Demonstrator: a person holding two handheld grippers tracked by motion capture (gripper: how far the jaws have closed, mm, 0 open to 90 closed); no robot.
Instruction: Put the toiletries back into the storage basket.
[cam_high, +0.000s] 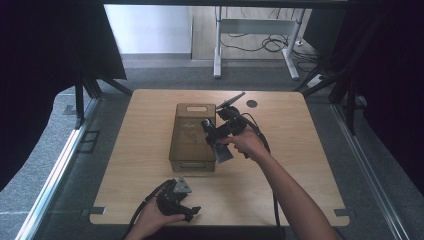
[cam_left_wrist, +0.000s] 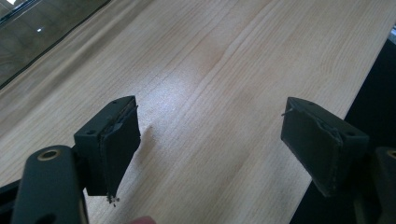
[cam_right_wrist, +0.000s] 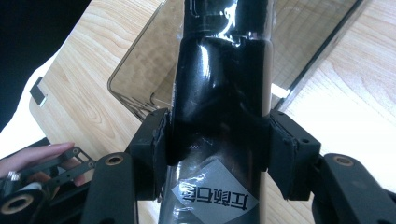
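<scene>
A long black item in shiny plastic wrap (cam_right_wrist: 219, 93), with a grey label near its lower end, is clamped across its width between the pads of my right gripper (cam_right_wrist: 217, 149). In the high view my right gripper (cam_high: 214, 134) holds this wrapped item (cam_high: 223, 151) tilted over the right rim of a brown see-through bin (cam_high: 192, 137) at the table's middle. The bin looks empty inside. My left gripper (cam_high: 192, 214) rests near the table's front edge, held by a hand. Its jaws (cam_left_wrist: 210, 140) stand wide open over bare wood with nothing between them.
The wooden table (cam_high: 150, 190) has a small dark round hole (cam_high: 251, 103) at its back right. Dark curtains hang on both sides. A metal desk frame with cables (cam_high: 255, 30) stands on the floor beyond the table. The left hand (cam_right_wrist: 37, 156) appears at the lower left of the right gripper view.
</scene>
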